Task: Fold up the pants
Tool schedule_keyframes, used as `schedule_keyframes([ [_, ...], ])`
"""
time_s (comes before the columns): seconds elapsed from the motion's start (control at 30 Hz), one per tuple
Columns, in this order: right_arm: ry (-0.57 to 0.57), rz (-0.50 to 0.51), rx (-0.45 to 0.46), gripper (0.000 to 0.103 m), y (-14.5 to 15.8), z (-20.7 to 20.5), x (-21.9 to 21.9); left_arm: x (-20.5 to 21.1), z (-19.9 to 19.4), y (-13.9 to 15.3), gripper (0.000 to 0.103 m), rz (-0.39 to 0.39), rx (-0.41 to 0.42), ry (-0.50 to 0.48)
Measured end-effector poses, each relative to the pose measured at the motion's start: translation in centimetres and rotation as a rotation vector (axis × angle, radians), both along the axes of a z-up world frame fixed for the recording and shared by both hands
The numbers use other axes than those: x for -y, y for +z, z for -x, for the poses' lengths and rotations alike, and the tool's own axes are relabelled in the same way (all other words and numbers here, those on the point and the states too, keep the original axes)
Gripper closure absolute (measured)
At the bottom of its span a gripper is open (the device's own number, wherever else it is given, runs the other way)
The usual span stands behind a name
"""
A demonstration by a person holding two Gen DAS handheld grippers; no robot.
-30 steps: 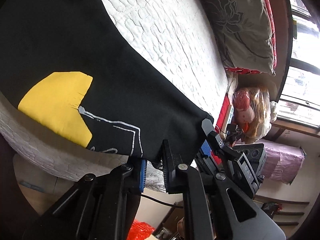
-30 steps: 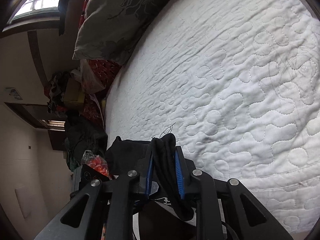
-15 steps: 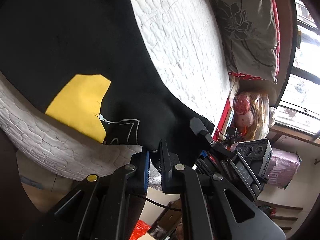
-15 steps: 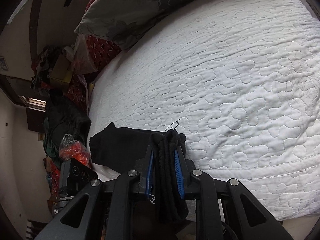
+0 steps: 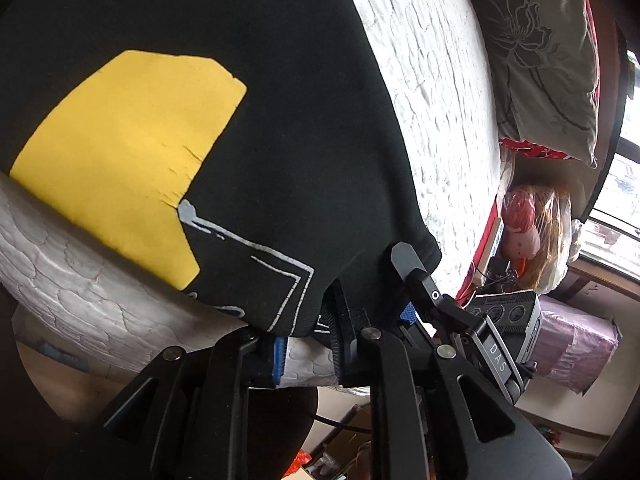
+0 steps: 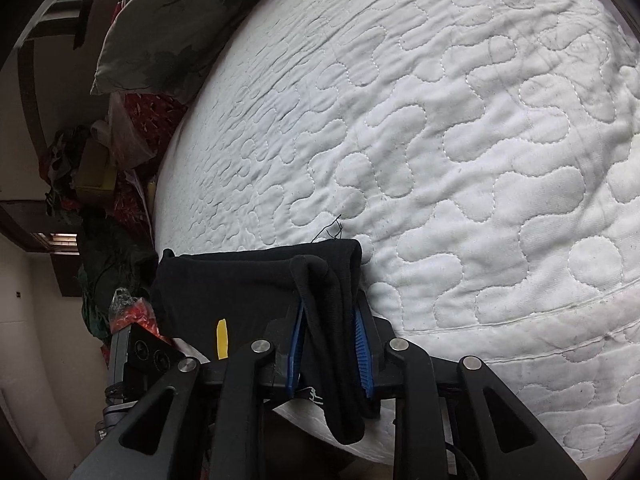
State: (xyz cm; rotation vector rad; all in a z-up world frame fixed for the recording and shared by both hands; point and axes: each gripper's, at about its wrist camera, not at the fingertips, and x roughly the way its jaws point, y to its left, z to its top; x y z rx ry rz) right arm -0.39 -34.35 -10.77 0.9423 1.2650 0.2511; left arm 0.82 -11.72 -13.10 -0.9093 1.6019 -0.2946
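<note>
The black pants [image 5: 256, 80] with a yellow patch [image 5: 128, 148] and white line print lie across the white quilted bed [image 5: 432, 92], their hem at the bed's near edge. My left gripper [image 5: 308, 332] is shut on the hem. My right gripper [image 6: 330, 344] is shut on a bunched corner of the black pants [image 6: 240, 288] close by. The right gripper also shows in the left wrist view [image 5: 420, 280], holding the hem just right of my left one.
A grey floral pillow [image 5: 536, 64] lies at the head of the bed, also in the right wrist view [image 6: 172, 28]. Bags and clutter [image 5: 532, 224] stand beside the bed. The white quilt [image 6: 460, 152] stretches ahead of the right gripper.
Both grippers have moved forward over the bed with the hem held. The pants fabric has slid further across the quilt and the yellow patch now sits nearer the left camera.
</note>
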Motion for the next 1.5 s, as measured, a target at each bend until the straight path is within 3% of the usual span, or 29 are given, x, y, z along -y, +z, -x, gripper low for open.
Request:
schedule_keyframes([
  [0.07, 0.004, -0.023, 0.001, 0.078, -0.2, -0.1, 0.2, 0.4, 0.0, 0.3, 0.077, 0.007, 0.013, 0.005],
  [0.13, -0.014, -0.06, -0.006, 0.078, -0.7, 0.0, 0.8, 1.0, -0.5, 0.6, 0.078, -0.007, 0.034, -0.035],
  [0.2, -0.026, -0.079, -0.006, 0.08, -0.8, 0.2, 1.2, 1.3, -0.8, 0.8, 0.096, -0.023, 0.055, -0.102],
  [0.27, -0.028, -0.051, -0.001, 0.085, -0.5, 0.3, 1.0, 0.9, -0.6, 0.9, 0.098, 0.037, 0.027, -0.1],
  [0.37, -0.007, 0.021, 0.043, 0.09, 1.3, 0.5, 0.2, 0.2, -0.5, 2.1, 0.098, 0.104, 0.022, -0.09],
  [0.57, 0.026, 0.056, 0.114, 0.09, 6.1, 1.1, -0.4, -0.2, 0.1, 4.0, 0.098, 0.165, 0.039, -0.095],
  [0.77, 0.068, 0.126, 0.1, 0.09, 8.7, 0.2, -2.6, -3.7, -0.3, 3.9, 0.098, 0.25, 0.004, -0.004],
  [0.97, 0.143, 0.15, 0.119, 0.09, 11.3, -2.8, -7.7, -8.9, -1.5, 4.8, 0.098, 0.306, 0.034, 0.109],
  [1.13, 0.22, 0.181, 0.141, 0.09, 12.9, -5.7, -13.2, -13.6, -2.0, 3.8, 0.098, 0.32, 0.024, 0.205],
  [1.27, 0.285, 0.173, 0.13, 0.089, 12.3, -7.8, -18.0, -16.6, -2.0, 2.5, 0.098, 0.315, 0.006, 0.27],
  [1.5, 0.349, 0.129, 0.079, 0.085, 8.8, -10.0, -24.9, -22.0, -1.5, 1.2, 0.098, 0.227, 0.007, 0.363],
])
